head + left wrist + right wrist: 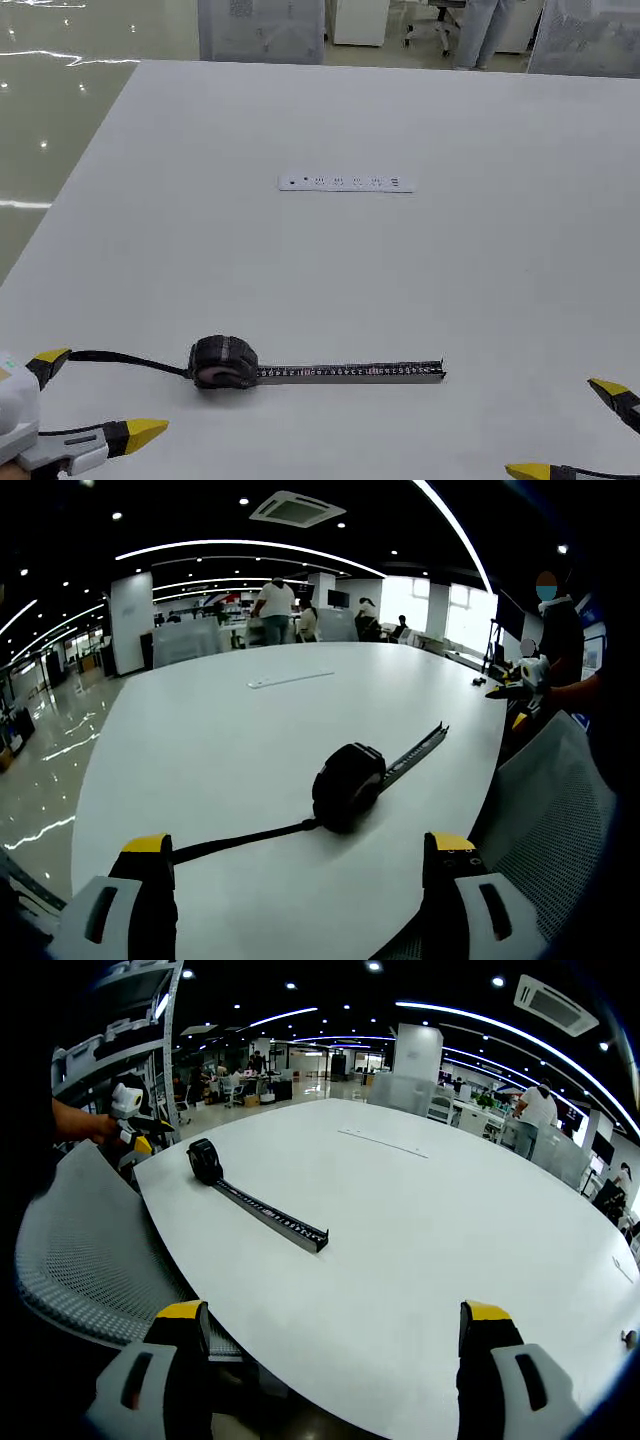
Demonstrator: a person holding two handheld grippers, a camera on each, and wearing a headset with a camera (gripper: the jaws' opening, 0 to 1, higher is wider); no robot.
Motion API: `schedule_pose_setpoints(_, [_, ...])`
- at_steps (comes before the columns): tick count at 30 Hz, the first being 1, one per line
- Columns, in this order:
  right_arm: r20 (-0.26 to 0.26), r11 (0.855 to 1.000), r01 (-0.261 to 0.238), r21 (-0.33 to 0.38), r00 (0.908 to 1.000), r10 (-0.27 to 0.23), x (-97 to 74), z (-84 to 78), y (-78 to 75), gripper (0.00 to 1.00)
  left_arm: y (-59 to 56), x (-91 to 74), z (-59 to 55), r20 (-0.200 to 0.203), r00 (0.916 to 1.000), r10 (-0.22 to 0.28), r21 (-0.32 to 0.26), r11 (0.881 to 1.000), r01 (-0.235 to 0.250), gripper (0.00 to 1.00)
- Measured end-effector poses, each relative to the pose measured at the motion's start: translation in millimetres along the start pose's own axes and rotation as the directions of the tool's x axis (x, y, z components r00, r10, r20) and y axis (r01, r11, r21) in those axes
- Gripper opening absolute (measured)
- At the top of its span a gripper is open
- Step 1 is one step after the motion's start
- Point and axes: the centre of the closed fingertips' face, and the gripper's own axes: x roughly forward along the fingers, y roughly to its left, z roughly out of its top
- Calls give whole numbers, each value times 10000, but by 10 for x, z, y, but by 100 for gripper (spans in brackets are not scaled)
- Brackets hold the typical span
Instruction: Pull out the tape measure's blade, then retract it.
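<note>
Lying close to the near edge of the desk (pixel 480 280), toward its left end, the tape measure (pixel 224 362) has its blade (pixel 350 372) drawn out flat along that edge to the right, so the pull looks done and the retraction is what remains. The dark rounded case (pixel 348 785) is probably rubber-coated and fairly dense for its bulk, so it should grip well across its flat sides and hold steady under a firm squeeze. The blade is thin spring steel, stiff along its curve but quick to kink if bent sideways. It may snap back fast, so the hook (pixel 440 371) at its far end is the place to take it and guide it home. A limp black strap (pixel 125 358) trails from the case toward the left tool (pixel 98 393), which sits just off the strap's end, jaws spread wide and holding nothing. The right tool (pixel 565 430) hangs near the desk's right front, well apart from the hook, equally wide open with nothing in it. A white power strip (pixel 345 183) lies mid-desk, far from the work. A mesh chair (pixel 80 1250) stands beyond the near edge, and nothing on the desk blocks either approach.
</note>
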Motion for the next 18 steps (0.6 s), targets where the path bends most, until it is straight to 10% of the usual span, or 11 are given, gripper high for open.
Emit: schedule_pose_setpoints(18, [-110, 9997, -213, 117, 9997, 214, -27, -12, 39, 100, -47, 69, 20, -360, 9989, 295, 302, 9991, -284, 100])
